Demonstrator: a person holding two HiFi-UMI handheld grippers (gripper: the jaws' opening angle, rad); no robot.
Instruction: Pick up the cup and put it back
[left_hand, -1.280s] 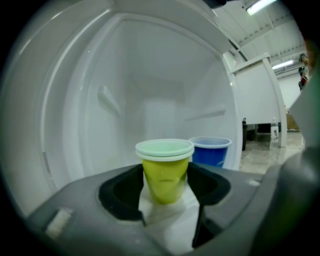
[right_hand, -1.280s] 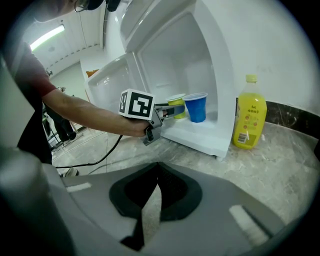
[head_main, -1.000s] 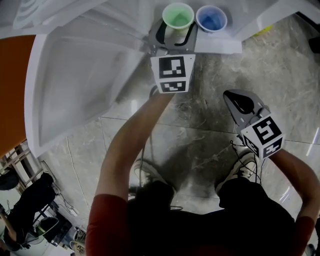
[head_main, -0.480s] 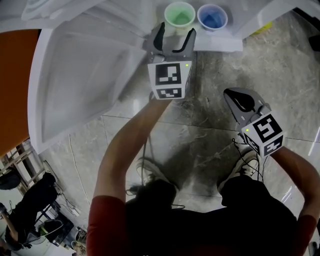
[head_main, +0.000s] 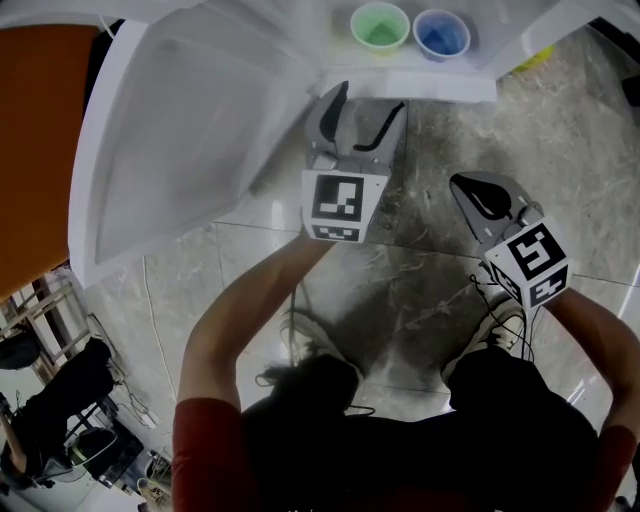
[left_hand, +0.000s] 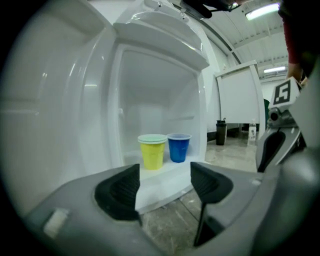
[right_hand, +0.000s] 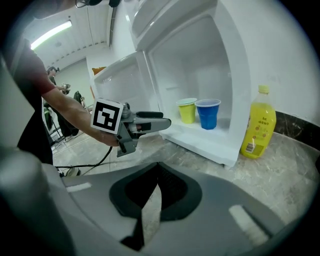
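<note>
left tongs (head_main: 368, 101) off cup (head_main: 380, 26), drawn back

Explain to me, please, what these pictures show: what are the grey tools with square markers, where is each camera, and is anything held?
No robot here: a person holds a two-jaw gripper in each hand. The head view comes from a camera on the person's head, looking down. The two gripper views come from cameras riding on the grippers, looking along their jaws. The marker cubes are part of the grippers.

The left gripper has its jaws apart, with nothing between them. The right gripper has its jaws together, also empty. So nothing is held.

Ahead stands a white fridge with its door open. On its bottom ledge stand a yellow cup with a green rim and a blue cup, side by side. A yellow bottle stands on the stone floor beside the fridge.
</note>
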